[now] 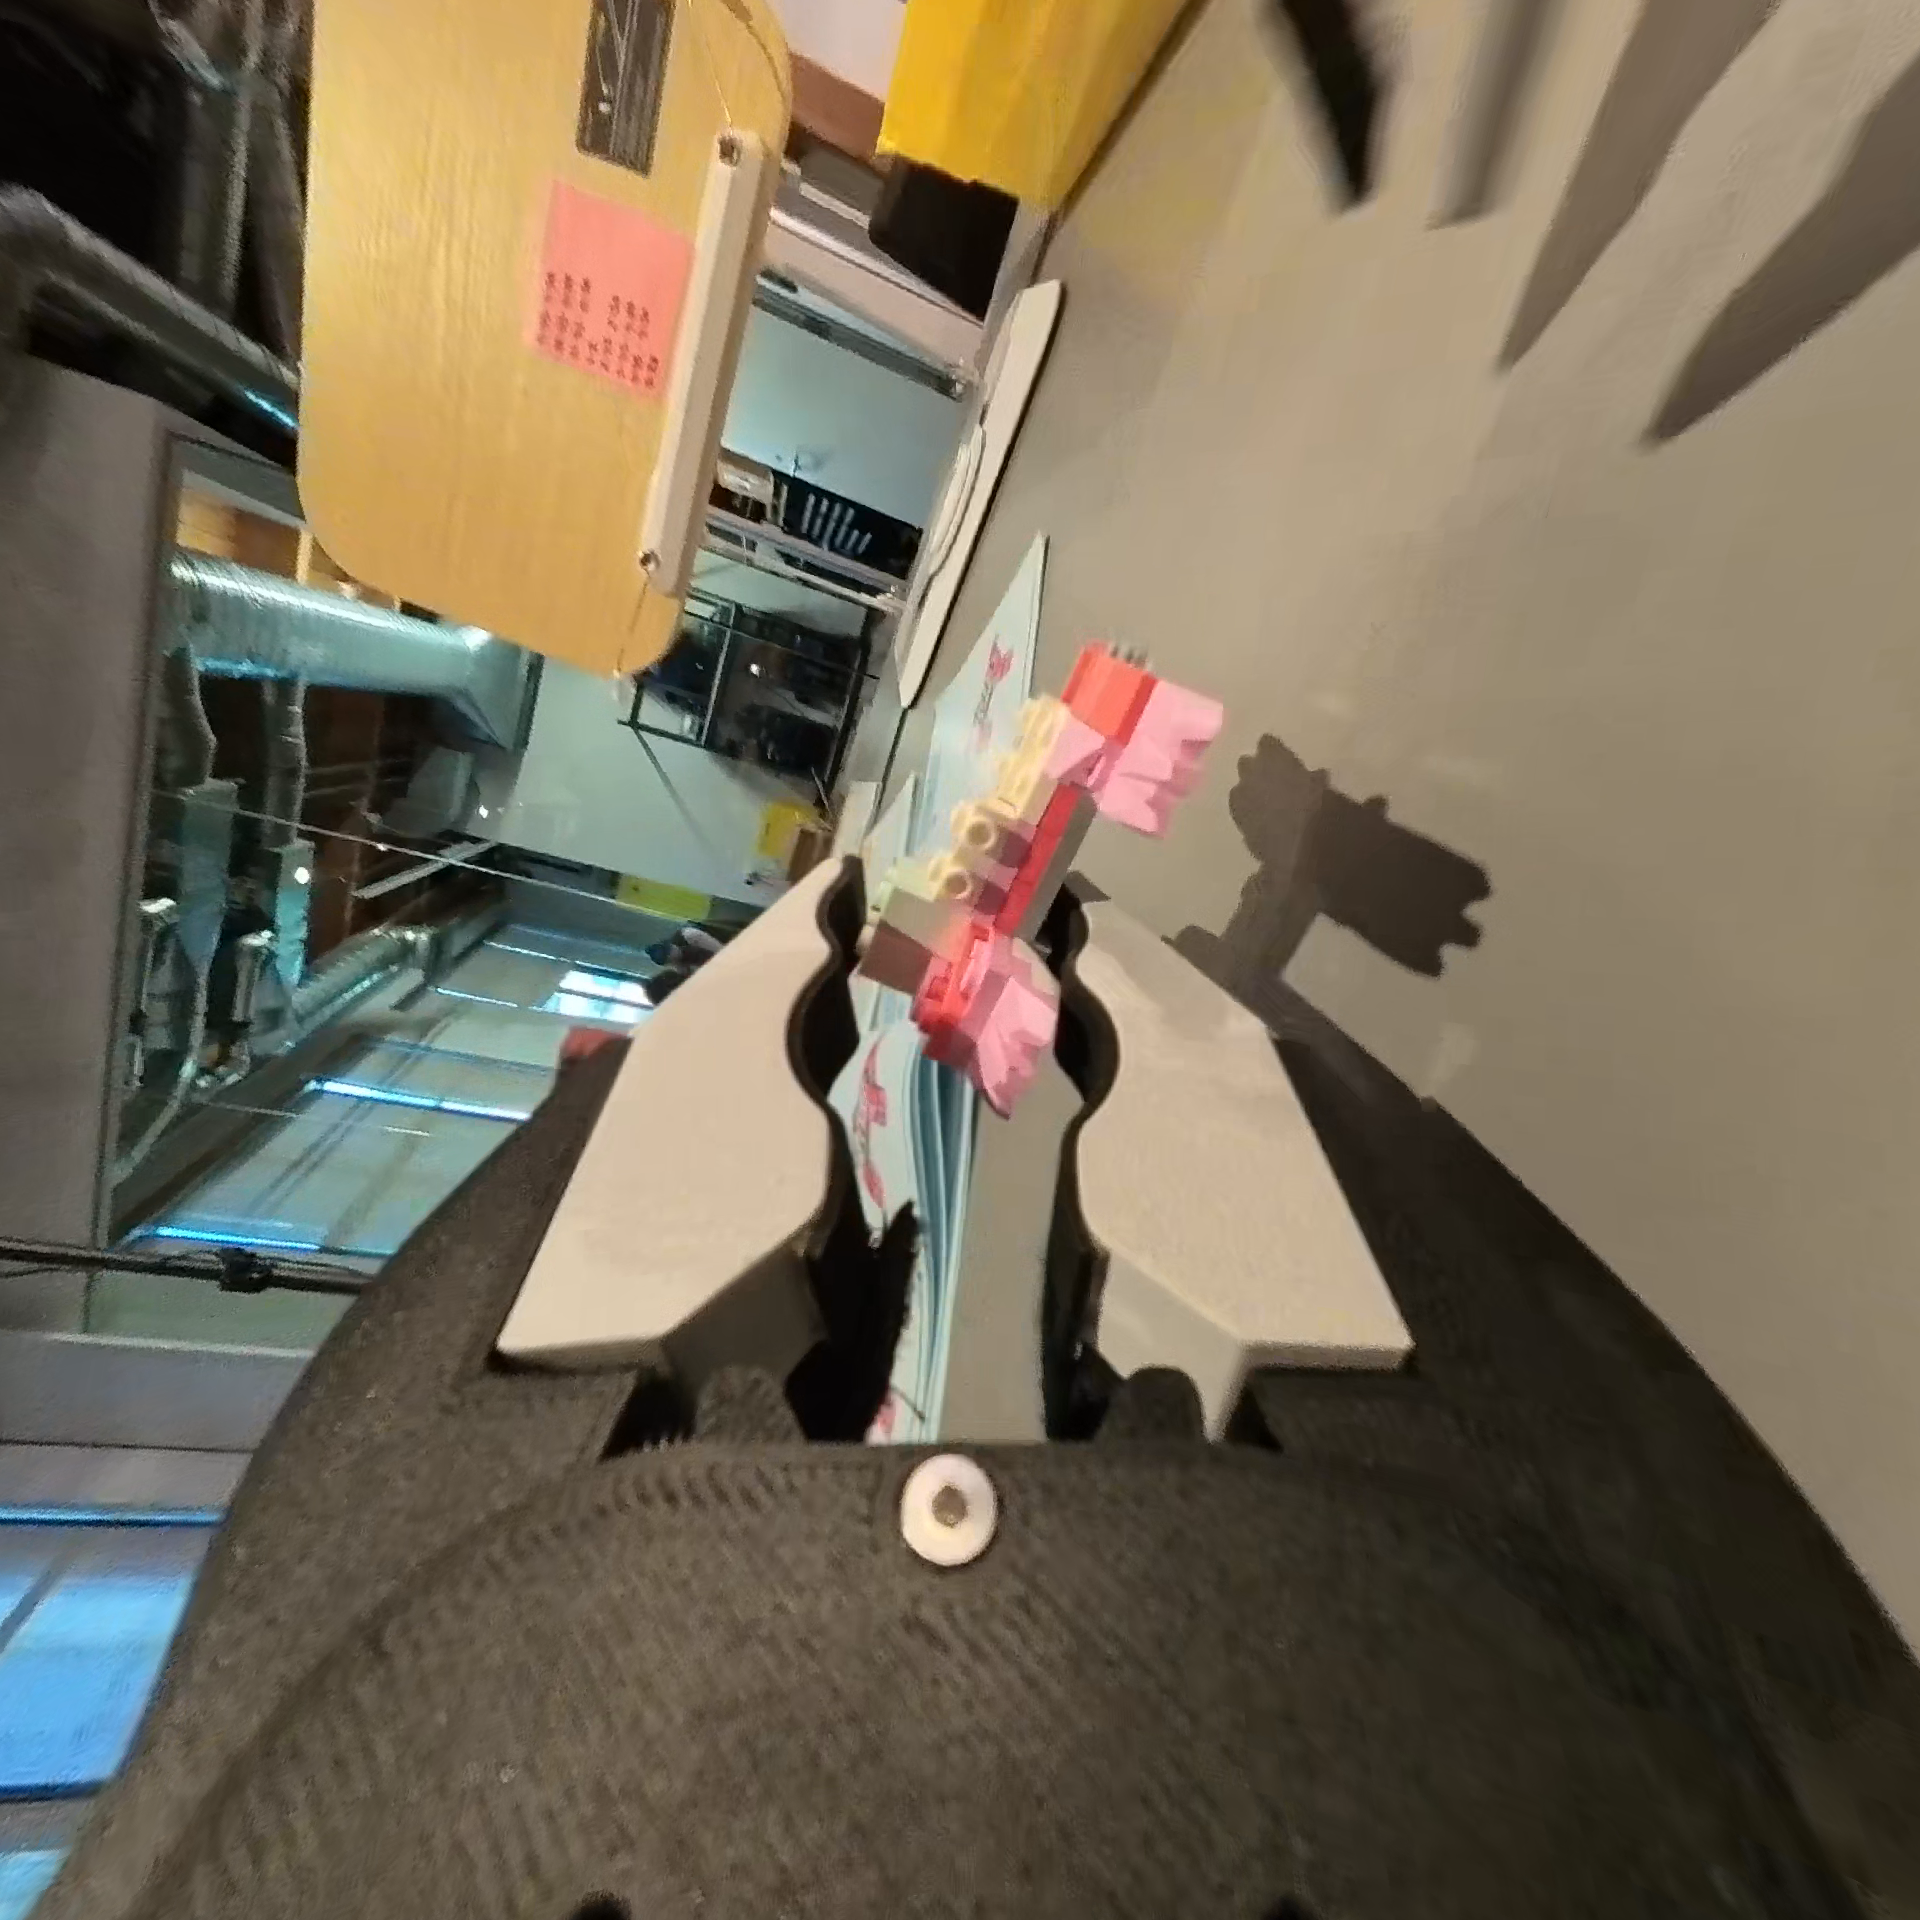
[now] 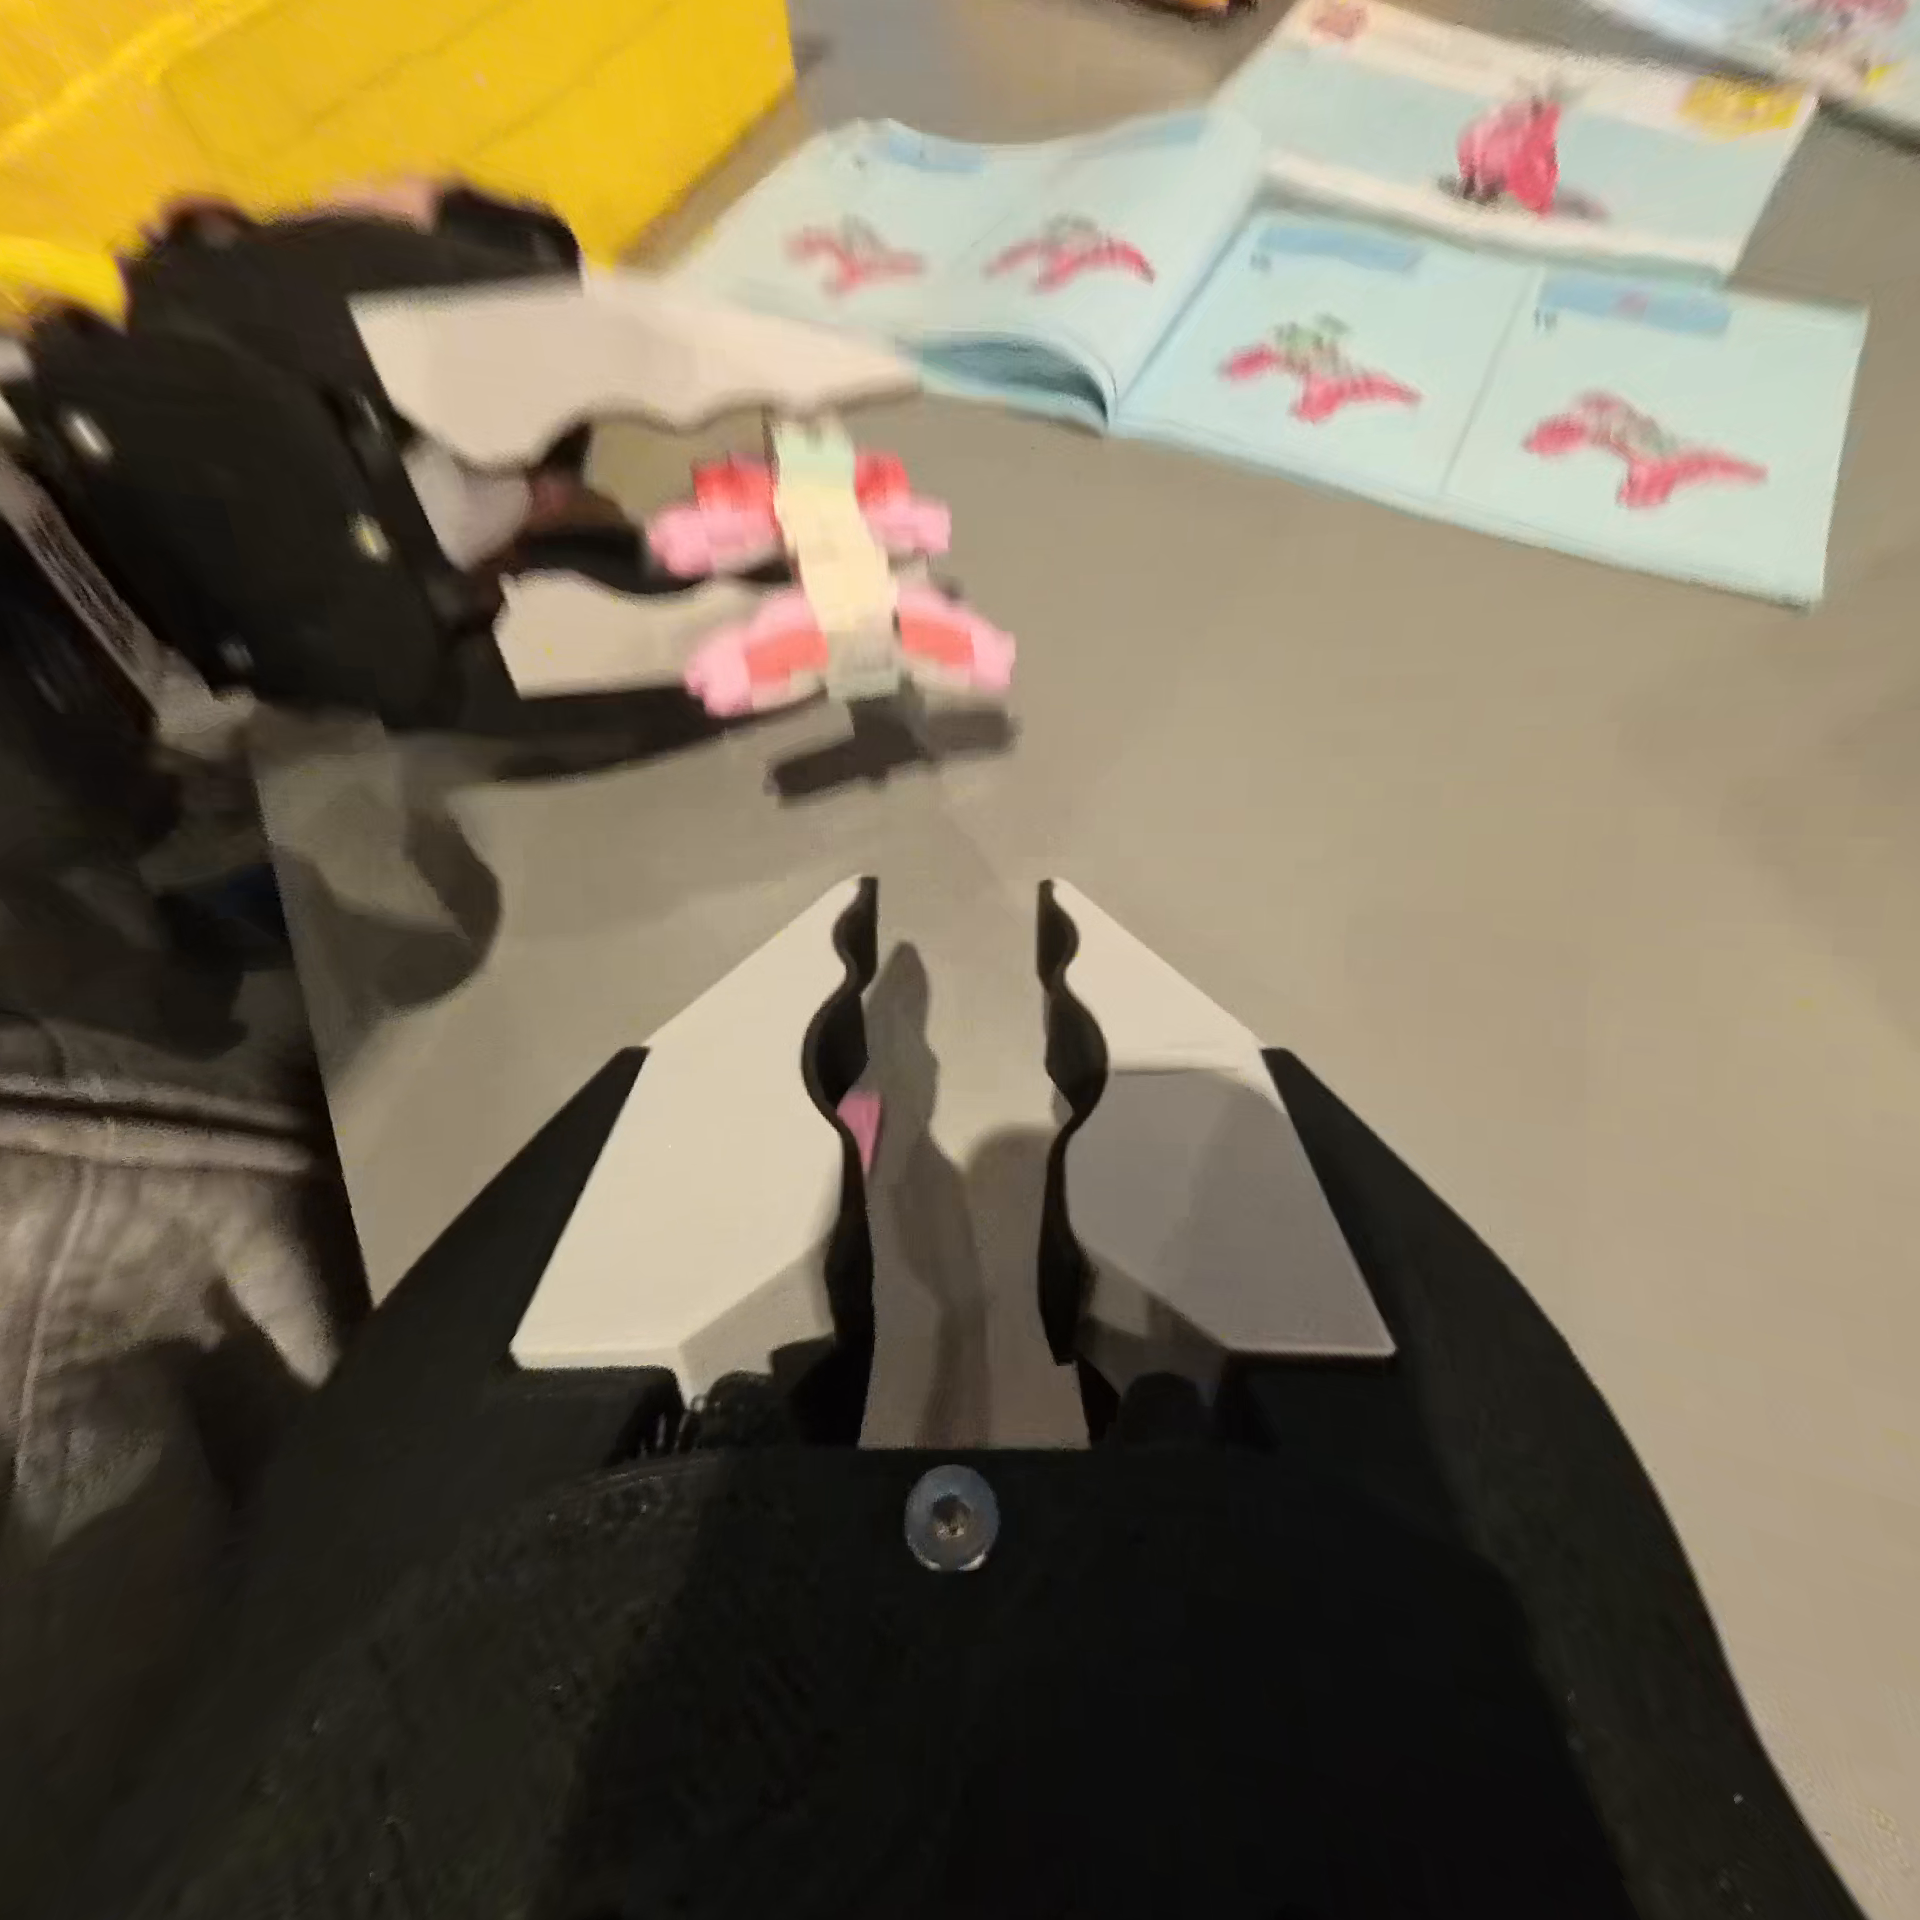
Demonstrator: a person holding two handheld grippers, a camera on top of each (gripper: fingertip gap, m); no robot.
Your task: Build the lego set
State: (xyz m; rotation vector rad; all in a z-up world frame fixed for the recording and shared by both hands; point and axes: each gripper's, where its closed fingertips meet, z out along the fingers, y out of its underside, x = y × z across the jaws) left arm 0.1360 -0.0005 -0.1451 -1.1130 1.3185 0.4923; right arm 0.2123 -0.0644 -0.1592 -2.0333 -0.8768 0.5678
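Observation:
The view from my left gripper (image 1: 961, 894) is rolled sideways, with the grey table (image 1: 1455, 623) on the right. It is shut on a partly built lego model (image 1: 1039, 831) of pink, red and cream bricks, gripping its near end and holding it off the table. In the right wrist view the model (image 2: 831, 582) is blurred, held by the left gripper (image 2: 831, 488) just above the table. My right gripper (image 2: 956, 888) is open with a narrow gap, low over the table and short of the model. A small pink piece (image 2: 860, 1122) shows beside its left finger; I cannot tell whether it lies on the table.
An open light-blue instruction booklet (image 2: 1351, 343) lies at the back right, with more pages (image 2: 1766, 42) behind it. A yellow bin (image 2: 416, 94) stands at the back left. A person's grey clothing (image 2: 104, 1195) is at the left edge. A wooden panel (image 1: 499, 312) hangs beyond the table.

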